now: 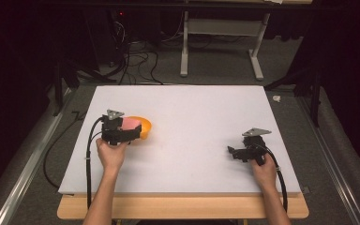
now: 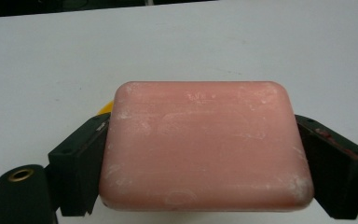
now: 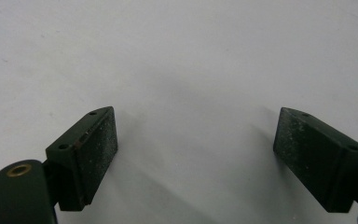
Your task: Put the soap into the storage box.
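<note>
A bright white table sits in a dark room, lit from above. The high view is soft and slightly grainy. Close views are dimmer, with greyish edges, faint shadows and mild blur.

White table top on pale wood board, wood edge showing along near side. Grey carpet floor beyond table. White metal frame legs standing on floor past far edge, crossbar between them. Tangle of black cables on floor at far left. Small white scrap on floor just beside table's far right corner. Metal rail running along left side. Background dark.
</note>
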`<action>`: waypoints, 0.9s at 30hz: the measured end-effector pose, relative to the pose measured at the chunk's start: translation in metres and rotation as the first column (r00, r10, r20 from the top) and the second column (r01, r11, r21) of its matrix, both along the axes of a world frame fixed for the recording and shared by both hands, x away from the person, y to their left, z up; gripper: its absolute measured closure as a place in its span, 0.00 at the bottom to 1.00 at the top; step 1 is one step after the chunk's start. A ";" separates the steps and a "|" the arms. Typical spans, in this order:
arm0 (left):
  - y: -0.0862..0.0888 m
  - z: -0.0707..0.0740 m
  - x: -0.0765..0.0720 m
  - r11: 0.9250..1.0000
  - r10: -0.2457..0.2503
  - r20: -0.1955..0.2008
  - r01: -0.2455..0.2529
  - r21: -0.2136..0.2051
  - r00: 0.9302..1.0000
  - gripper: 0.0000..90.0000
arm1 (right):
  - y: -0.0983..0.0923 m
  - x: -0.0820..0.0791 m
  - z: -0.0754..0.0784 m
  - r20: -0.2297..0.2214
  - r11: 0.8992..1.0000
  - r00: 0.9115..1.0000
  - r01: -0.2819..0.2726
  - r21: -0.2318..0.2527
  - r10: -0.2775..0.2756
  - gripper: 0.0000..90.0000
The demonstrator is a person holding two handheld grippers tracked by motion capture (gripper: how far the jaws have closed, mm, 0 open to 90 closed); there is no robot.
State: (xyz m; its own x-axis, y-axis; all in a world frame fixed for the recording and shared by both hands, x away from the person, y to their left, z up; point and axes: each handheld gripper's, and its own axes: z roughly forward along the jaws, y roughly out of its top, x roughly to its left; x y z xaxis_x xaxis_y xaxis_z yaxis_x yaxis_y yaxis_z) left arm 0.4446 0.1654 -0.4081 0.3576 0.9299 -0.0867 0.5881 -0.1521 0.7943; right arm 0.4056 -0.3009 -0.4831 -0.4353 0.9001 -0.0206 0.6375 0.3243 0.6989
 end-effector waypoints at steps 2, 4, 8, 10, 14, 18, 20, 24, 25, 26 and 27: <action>-0.001 0.000 0.003 1.000 0.002 -0.010 -0.001 0.010 1.000 0.15 | 0.000 0.000 0.000 0.000 1.000 1.000 0.000 0.000 0.000 0.16; -0.003 -0.001 0.006 1.000 0.003 -0.014 -0.003 0.013 1.000 0.15 | 0.000 0.000 0.000 0.000 1.000 1.000 0.000 0.000 0.000 0.16; -0.006 -0.002 0.013 1.000 0.008 -0.027 -0.008 0.022 1.000 0.15 | 0.000 0.000 0.000 0.000 1.000 1.000 0.000 0.000 0.000 0.16; -0.007 -0.003 0.016 1.000 0.011 -0.032 -0.010 0.028 0.999 0.15 | 0.000 0.000 0.000 0.000 1.000 1.000 0.000 0.000 0.000 0.16; -0.008 -0.006 0.021 1.000 0.018 -0.046 -0.018 0.017 0.999 0.15 | 0.000 0.000 0.000 -0.001 1.000 1.000 0.002 0.002 -0.002 0.16; -0.008 -0.011 0.026 0.999 0.030 -0.062 -0.028 0.026 0.998 0.15 | 0.000 0.000 0.000 -0.001 1.000 1.000 0.002 0.001 -0.002 0.16; -0.008 -0.013 0.027 0.999 0.035 -0.065 -0.033 0.028 0.997 0.15 | 0.000 0.000 0.000 -0.001 1.000 1.000 0.002 0.001 -0.002 0.16; -0.009 -0.017 0.031 0.999 0.045 -0.076 -0.043 0.034 0.996 0.15 | 0.000 0.000 0.000 -0.001 1.000 1.000 0.002 0.001 -0.002 0.16; -0.008 -0.018 0.032 0.999 0.046 -0.081 -0.043 0.033 0.996 0.15 | 0.000 0.000 0.000 -0.001 1.000 1.000 0.002 0.001 -0.002 0.16; -0.009 -0.018 0.033 0.998 0.048 -0.082 -0.046 0.032 0.995 0.15 | 0.000 0.000 0.000 -0.001 1.000 1.000 0.002 0.001 -0.002 0.16; -0.009 -0.019 0.033 0.998 0.049 -0.086 -0.046 0.033 0.995 0.15 | 0.000 0.000 0.000 -0.001 1.000 1.000 0.002 0.001 -0.002 0.16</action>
State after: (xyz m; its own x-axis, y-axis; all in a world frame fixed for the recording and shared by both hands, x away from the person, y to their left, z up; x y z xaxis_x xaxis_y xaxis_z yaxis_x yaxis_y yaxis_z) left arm 0.4781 0.1568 -0.4273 0.3053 0.9483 -0.0866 0.6618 -0.1459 0.7354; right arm 0.4056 -0.3007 -0.4830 -0.4337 0.9009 -0.0189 0.6389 0.3222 0.6986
